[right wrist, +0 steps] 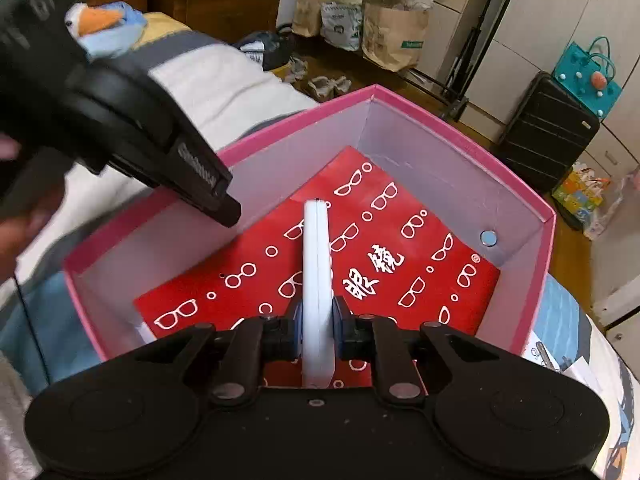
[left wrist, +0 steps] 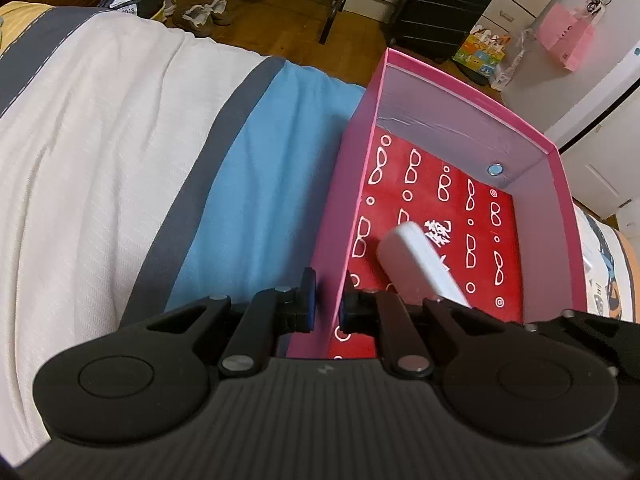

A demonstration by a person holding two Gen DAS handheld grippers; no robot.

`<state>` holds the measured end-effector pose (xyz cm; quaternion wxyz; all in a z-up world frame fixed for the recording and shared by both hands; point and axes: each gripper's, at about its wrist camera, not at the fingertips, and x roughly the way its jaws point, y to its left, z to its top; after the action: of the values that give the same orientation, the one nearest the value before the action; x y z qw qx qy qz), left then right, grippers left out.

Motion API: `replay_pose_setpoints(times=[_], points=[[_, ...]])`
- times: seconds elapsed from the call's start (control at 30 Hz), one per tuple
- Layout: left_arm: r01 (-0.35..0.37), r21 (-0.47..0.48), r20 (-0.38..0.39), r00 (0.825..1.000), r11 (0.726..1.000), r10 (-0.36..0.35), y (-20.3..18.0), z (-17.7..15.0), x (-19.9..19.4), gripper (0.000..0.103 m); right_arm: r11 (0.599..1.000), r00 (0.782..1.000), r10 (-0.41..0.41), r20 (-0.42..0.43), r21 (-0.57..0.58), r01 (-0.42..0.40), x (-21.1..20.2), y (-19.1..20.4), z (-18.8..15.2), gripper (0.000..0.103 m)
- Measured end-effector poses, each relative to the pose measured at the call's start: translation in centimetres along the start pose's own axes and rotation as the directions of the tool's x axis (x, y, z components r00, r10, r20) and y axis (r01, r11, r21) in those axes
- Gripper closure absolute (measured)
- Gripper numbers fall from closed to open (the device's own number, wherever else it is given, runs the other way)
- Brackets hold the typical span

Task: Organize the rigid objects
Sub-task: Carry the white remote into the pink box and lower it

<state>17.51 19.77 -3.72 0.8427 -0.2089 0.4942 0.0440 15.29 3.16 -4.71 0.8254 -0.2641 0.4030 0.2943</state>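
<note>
A pink box (left wrist: 440,88) lies on the bed, its floor lined with a red card (left wrist: 440,216) printed with white glasses. My left gripper (left wrist: 326,304) is shut on the box's left wall, one pad outside and one inside. In the right wrist view that gripper (right wrist: 224,204) reaches in from the upper left onto the rim of the box (right wrist: 460,128). My right gripper (right wrist: 318,320) is shut on a flat white case (right wrist: 316,248), held on edge above the red card (right wrist: 400,248). The left wrist view shows the case (left wrist: 416,264) tilted inside the box.
A small silver disc (right wrist: 488,237) sits on the box's inner far wall. The bed has a white, grey and blue cover (left wrist: 120,140). Beyond the box are a black suitcase (right wrist: 548,132), paper bags (right wrist: 392,36), shoes (left wrist: 204,12) on the wooden floor and a plush toy (right wrist: 108,28).
</note>
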Motion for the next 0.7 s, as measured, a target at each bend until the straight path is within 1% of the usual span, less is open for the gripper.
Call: replay_pose_setpoints(times=[0.1, 0.3, 0.4, 0.5, 0.57, 0.6, 0.67, 0.7], points=[[0.013, -0.011, -0.004, 1.0, 1.0, -0.013, 0.3, 0.1, 0.0, 0.093, 0.999, 1.0, -0.018, -0.014, -0.043, 0.018, 0.0, 0.9, 0.4, 0.085], [0.016, -0.009, -0.005, 1.0, 1.0, -0.016, 0.3, 0.2, 0.0, 0.092, 0.998, 0.997, 0.044, -0.059, -0.032, -0.046, 0.4, 1.0, 1.2, 0.082], [0.015, -0.007, -0.004, 1.0, 1.0, -0.015, 0.3, 0.2, 0.0, 0.092, 0.993, 0.992, 0.105, -0.076, 0.056, -0.101, 0.6, -0.3, 1.8, 0.08], [0.022, -0.018, -0.008, 1.0, 1.0, -0.022, 0.5, 0.2, 0.1, 0.092, 0.975, 0.977, 0.19, -0.094, 0.133, -0.177, 0.7, -1.1, 1.9, 0.074], [0.026, -0.021, -0.008, 1.0, 0.999, -0.026, 0.6, 0.2, 0.0, 0.092, 0.957, 0.962, 0.254, -0.097, 0.167, -0.236, 0.5, -1.4, 1.7, 0.07], [0.027, -0.021, -0.008, 1.0, 0.999, -0.027, 0.6, 0.2, 0.0, 0.092, 0.945, 0.953, 0.287, -0.1, 0.189, -0.266, 0.3, -1.6, 1.5, 0.068], [0.03, -0.021, -0.008, 1.0, 0.999, -0.03, 0.7, 0.1, 0.0, 0.091, 0.903, 0.922, 0.376, -0.092, 0.261, -0.342, -0.4, -2.4, 0.9, 0.068], [0.03, -0.025, -0.008, 1.0, 0.999, -0.03, 0.8, 0.2, 0.1, 0.091, 0.887, 0.914, 0.396, -0.084, 0.293, -0.357, -0.6, -3.1, 0.6, 0.066]])
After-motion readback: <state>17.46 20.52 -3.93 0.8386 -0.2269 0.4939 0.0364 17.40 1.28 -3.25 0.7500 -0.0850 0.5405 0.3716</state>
